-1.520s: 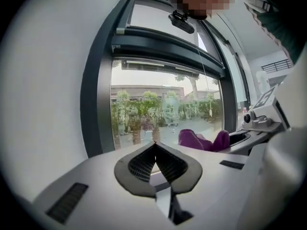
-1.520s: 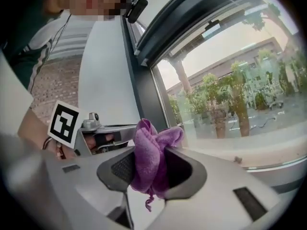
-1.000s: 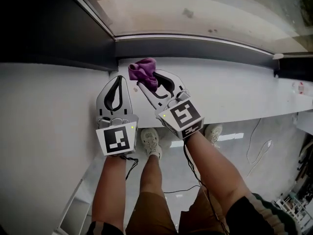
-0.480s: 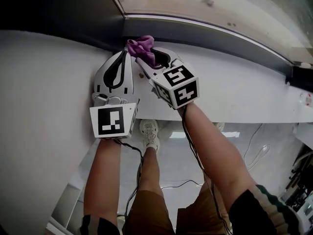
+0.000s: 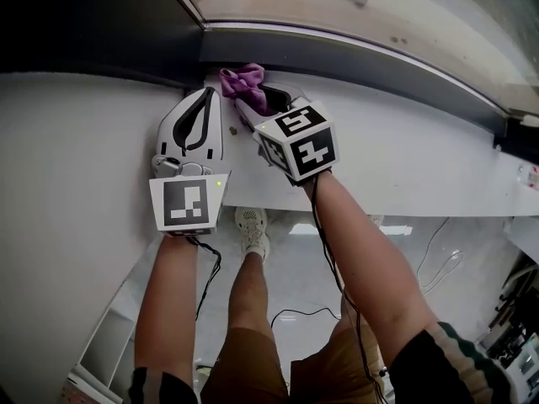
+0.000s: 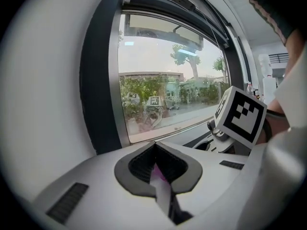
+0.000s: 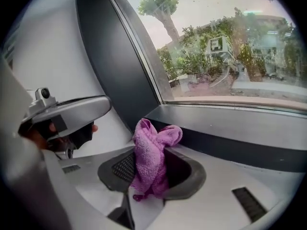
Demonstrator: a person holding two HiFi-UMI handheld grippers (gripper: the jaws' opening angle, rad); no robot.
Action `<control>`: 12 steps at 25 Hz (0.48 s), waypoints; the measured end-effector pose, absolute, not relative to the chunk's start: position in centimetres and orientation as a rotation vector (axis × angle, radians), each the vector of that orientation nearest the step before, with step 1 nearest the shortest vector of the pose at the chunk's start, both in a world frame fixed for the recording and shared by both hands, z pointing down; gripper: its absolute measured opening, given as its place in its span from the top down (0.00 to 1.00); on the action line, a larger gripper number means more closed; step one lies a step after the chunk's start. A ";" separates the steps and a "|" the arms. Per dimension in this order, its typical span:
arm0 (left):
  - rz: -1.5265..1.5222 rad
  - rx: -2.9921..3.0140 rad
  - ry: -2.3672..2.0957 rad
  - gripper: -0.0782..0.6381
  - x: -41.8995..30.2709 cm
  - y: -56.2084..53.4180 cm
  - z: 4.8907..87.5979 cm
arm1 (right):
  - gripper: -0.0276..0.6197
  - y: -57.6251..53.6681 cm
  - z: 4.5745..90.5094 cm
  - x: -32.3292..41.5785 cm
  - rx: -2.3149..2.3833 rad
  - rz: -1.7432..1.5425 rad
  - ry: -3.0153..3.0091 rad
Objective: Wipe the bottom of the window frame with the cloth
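A crumpled purple cloth is pinched in my right gripper, which is shut on it. In the right gripper view the cloth bulges up out of the jaws just in front of the dark bottom rail of the window frame. In the head view the cloth sits against that rail near its left corner, above the white sill. My left gripper lies just to the left on the sill, shut with nothing in it. Its jaws point at the corner of the frame.
The dark upright of the frame rises at the left, with white wall beside it. The glass is above the rail. A small object sits at the sill's far right. Below are the person's legs and floor cables.
Both grippers have moved forward to the left corner of the frame. The cloth, a little short of the rail before, now lies against it.
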State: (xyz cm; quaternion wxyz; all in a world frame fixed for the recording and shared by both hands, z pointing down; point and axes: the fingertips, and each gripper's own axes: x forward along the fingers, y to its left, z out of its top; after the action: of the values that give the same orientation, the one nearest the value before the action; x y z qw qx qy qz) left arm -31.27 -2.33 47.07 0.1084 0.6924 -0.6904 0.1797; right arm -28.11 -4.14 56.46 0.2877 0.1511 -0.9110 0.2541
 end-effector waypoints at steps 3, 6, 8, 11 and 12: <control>0.531 2.020 -2.024 0.88 -30.8 -2.4 47.4 | 0.72 -4.4 56.6 -27.0 0.413 0.683 -2.421; 0.541 2.016 -2.018 0.88 -30.0 -2.8 47.7 | 0.72 -5.0 56.5 -25.9 0.416 0.690 -2.416; 0.556 2.040 -2.000 0.88 -29.0 -3.3 47.9 | 0.72 -5.6 56.5 -24.9 0.424 0.693 -2.413; 0.557 2.056 -1.964 0.88 -27.3 -4.2 48.1 | 0.72 -6.3 56.6 -23.2 0.451 0.706 -2.398; 0.560 2.058 -1.955 0.88 -26.9 -4.6 47.9 | 0.72 -6.4 56.7 -22.8 0.455 0.708 -2.393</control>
State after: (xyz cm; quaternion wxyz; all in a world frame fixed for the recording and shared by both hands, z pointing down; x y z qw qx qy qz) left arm -26.94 -4.56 47.95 0.1238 0.7058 -0.6706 0.1920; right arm -22.79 -6.38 56.67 0.2981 0.1713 -0.9005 0.2663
